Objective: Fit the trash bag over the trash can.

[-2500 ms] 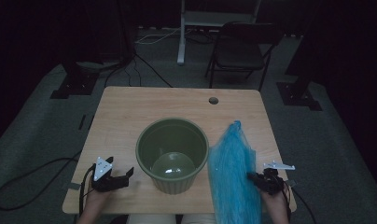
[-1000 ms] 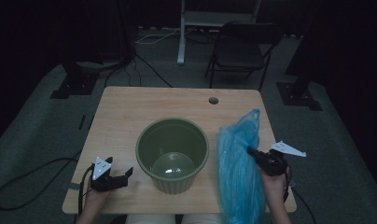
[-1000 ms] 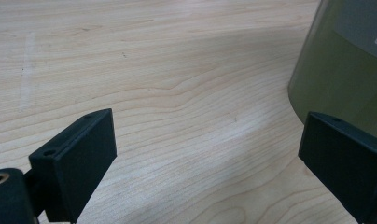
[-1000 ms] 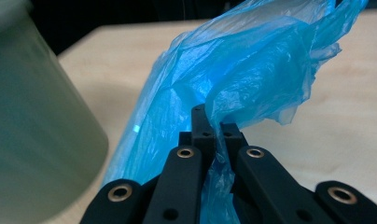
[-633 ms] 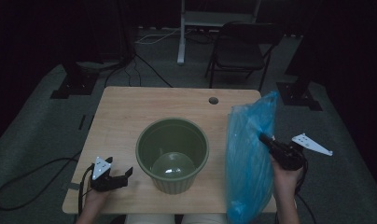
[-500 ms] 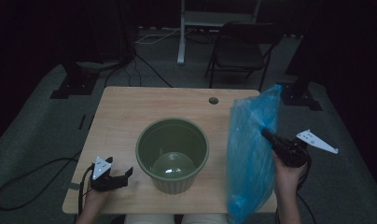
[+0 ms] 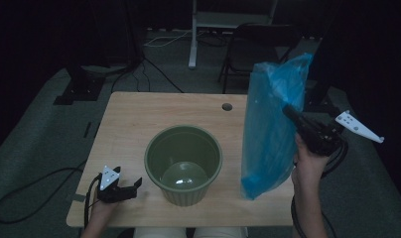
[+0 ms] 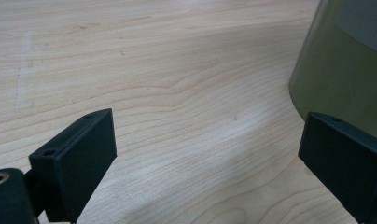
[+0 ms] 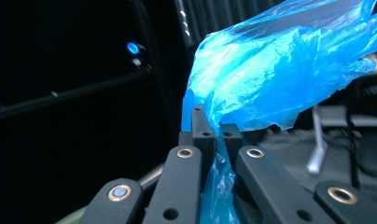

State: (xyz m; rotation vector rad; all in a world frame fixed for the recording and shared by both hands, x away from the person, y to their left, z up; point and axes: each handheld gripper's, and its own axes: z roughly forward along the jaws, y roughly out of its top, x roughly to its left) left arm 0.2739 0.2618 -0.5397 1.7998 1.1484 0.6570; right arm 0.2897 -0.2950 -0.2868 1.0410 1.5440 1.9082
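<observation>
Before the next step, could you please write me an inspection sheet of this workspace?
Surface: wooden table, one round hole near its far edge.
Job's things: blue plastic bag hanging above the table's right side; green bin at the table's middle, something pale and rounded inside.
Clutter: nothing seen.
Grippers: right gripper shut on the bag, film pinched between its fingers; left gripper open, low over the table beside the bin.
Cables: one trailing from each gripper; more on the floor.
Surroundings: dark room, folding chair, stand bases.
</observation>
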